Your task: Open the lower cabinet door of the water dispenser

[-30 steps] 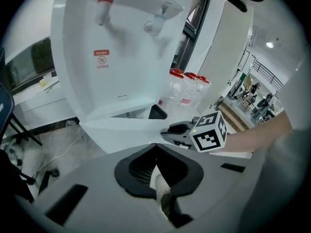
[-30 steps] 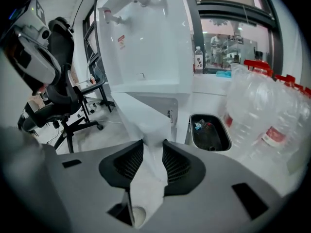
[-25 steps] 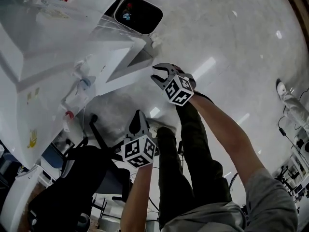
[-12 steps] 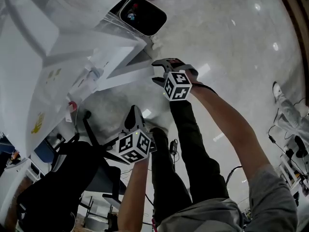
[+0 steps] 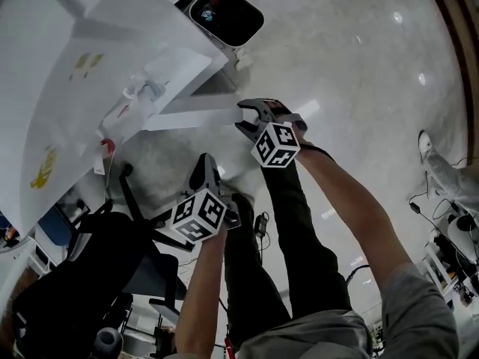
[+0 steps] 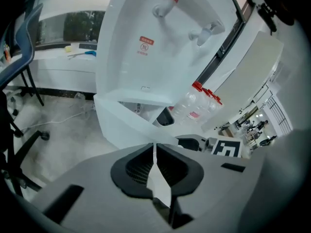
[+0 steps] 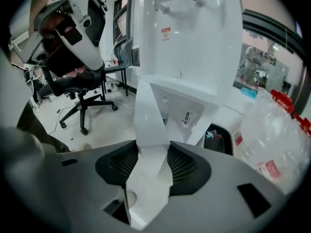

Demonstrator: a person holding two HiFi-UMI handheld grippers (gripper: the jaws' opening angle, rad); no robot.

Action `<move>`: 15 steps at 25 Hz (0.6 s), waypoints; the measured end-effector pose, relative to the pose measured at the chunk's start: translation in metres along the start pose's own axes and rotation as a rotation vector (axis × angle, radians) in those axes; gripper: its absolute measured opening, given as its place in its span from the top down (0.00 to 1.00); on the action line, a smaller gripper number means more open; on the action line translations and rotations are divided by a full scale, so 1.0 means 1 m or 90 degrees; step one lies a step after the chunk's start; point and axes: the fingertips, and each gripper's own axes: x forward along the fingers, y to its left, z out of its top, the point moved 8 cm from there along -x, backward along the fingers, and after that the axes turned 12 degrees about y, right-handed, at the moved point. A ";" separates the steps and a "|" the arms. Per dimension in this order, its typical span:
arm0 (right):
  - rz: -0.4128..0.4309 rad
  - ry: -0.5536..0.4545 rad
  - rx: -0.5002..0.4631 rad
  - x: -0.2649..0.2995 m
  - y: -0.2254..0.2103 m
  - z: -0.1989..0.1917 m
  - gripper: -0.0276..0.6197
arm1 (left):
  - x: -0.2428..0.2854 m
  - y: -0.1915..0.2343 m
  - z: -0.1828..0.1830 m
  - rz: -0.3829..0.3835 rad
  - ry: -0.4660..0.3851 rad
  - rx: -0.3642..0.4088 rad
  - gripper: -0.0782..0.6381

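Glossy grey floor [image 5: 359, 66] underfoot: lower cabinet door [image 5: 191, 118] of the water dispenser [image 5: 90, 58] stands swung wide, its free edge clasped in the right tool [image 5: 244, 117], whose jaws have just been closing; the left tool [image 6: 155, 149] beside it is clenched on nothing; probably only letting go remains.

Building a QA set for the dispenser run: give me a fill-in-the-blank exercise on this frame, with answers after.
1. The cabinet door of the water dispenser stands swung ____.
2. The door's edge lies between the jaws of the person's ____ gripper.
3. The left gripper, clear of the door, has its jaws ____.
4. The bottles beside the dispenser have ____ caps.
Missing: open; right; shut; red.
Note: the right gripper has just been closing its jaws, pads on the door.
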 end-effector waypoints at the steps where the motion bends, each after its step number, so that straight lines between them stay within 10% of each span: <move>1: -0.005 -0.004 0.015 -0.001 0.010 -0.001 0.66 | 0.003 0.000 -0.002 -0.012 0.007 -0.010 0.88; 15: -0.072 -0.034 0.176 0.000 0.128 0.009 0.67 | 0.031 0.034 -0.019 0.015 0.093 -0.086 0.61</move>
